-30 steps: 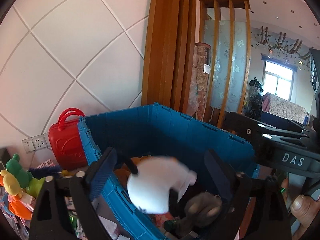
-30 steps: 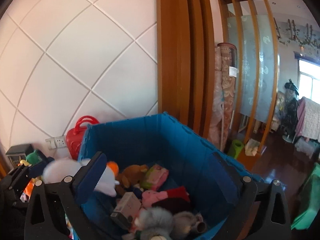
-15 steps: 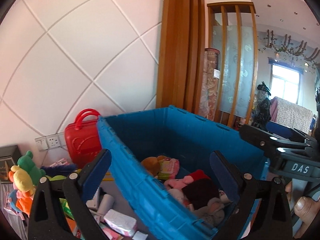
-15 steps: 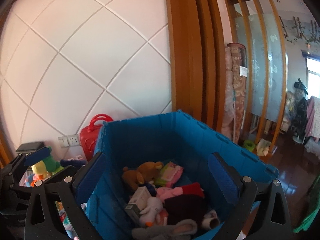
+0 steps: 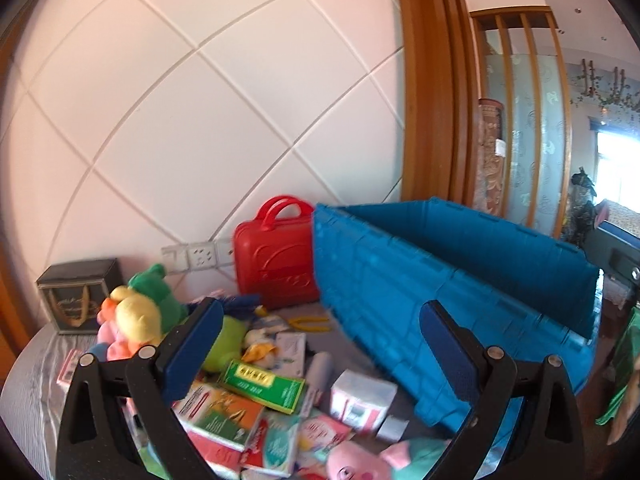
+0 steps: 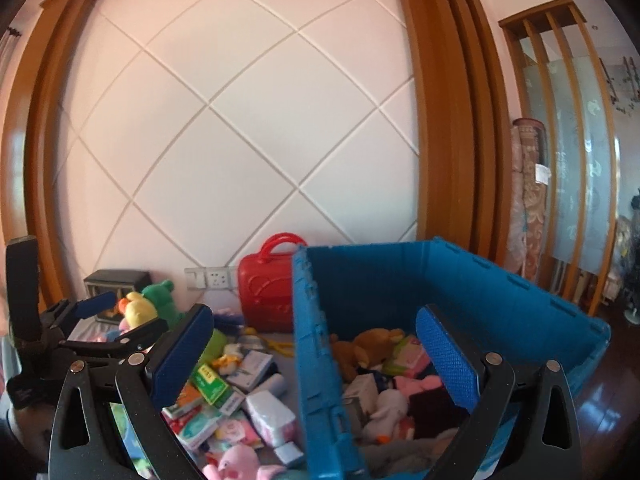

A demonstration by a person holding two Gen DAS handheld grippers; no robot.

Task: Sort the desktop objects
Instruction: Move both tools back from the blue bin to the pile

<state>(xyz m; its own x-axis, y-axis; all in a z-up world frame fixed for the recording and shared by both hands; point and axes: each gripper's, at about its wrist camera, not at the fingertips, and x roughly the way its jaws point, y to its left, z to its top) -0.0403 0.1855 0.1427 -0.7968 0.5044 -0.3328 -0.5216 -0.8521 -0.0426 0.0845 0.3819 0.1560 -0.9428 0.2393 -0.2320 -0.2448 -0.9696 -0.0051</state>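
Left wrist view: the left claw [image 5: 320, 356] hangs wide apart, nothing between its blue pads, over a heap of loose things on the desk [image 5: 28, 392]. Under it lie a green box [image 5: 264, 385], a white tissue pack [image 5: 362, 398] and a pink pig plush [image 5: 360, 465] at the bottom edge. A yellow and green plush [image 5: 140, 312] sits to the left, near a dark gift bag [image 5: 78, 294]. The blue crate [image 5: 420, 288] stands to the right, its inside hidden from this angle; a red case [image 5: 274, 262] touches its far corner by the wall.

Right wrist view: the right claw [image 6: 316, 358] is also spread and empty, straddling the blue crate's near wall [image 6: 320, 380]. Inside the crate: a brown bear plush [image 6: 360, 346], a pink packet [image 6: 408, 354], a white duck plush [image 6: 386, 408], small boxes and a dark red plush. The left claw [image 6: 120, 318] shows at far left, above the heap on the desk.
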